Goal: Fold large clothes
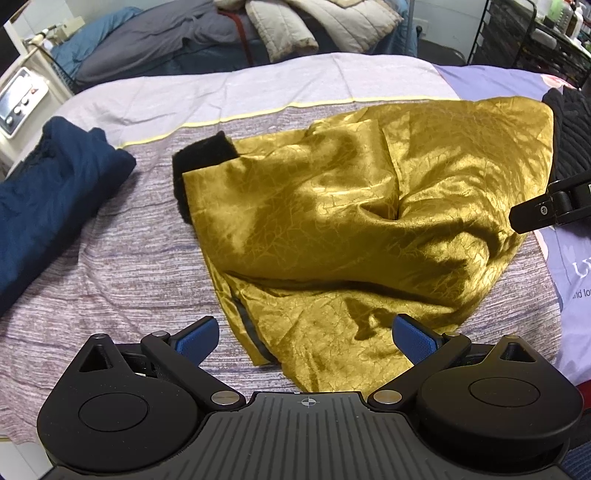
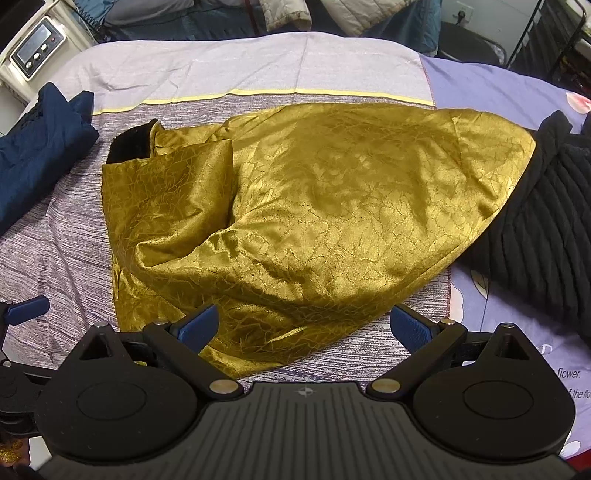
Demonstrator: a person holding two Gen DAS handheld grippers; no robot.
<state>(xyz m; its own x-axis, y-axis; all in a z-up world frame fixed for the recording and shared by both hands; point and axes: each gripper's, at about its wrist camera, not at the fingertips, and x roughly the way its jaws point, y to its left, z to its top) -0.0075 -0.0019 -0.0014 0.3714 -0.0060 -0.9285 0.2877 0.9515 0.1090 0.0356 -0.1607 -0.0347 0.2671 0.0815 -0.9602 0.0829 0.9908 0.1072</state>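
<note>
A shiny gold garment (image 1: 351, 221) (image 2: 314, 206) with a black furry collar (image 1: 203, 155) (image 2: 129, 144) lies loosely folded and rumpled in the middle of the bed. My left gripper (image 1: 308, 341) hovers open over the garment's near hem, its blue pads wide apart with nothing between them. My right gripper (image 2: 306, 328) is open too, just above the near edge of the gold cloth. Part of the right gripper shows at the right edge of the left wrist view, and a blue left fingertip (image 2: 27, 310) shows at the left of the right wrist view.
A folded navy garment (image 1: 48, 192) (image 2: 37, 147) lies at the left. A black ribbed knit (image 2: 546, 229) sits at the right, touching the gold cloth. The striped bedsheet (image 1: 122, 258) covers the bed. A white appliance (image 1: 18, 99) stands far left; pillows and a wire rack (image 1: 524, 33) stand behind.
</note>
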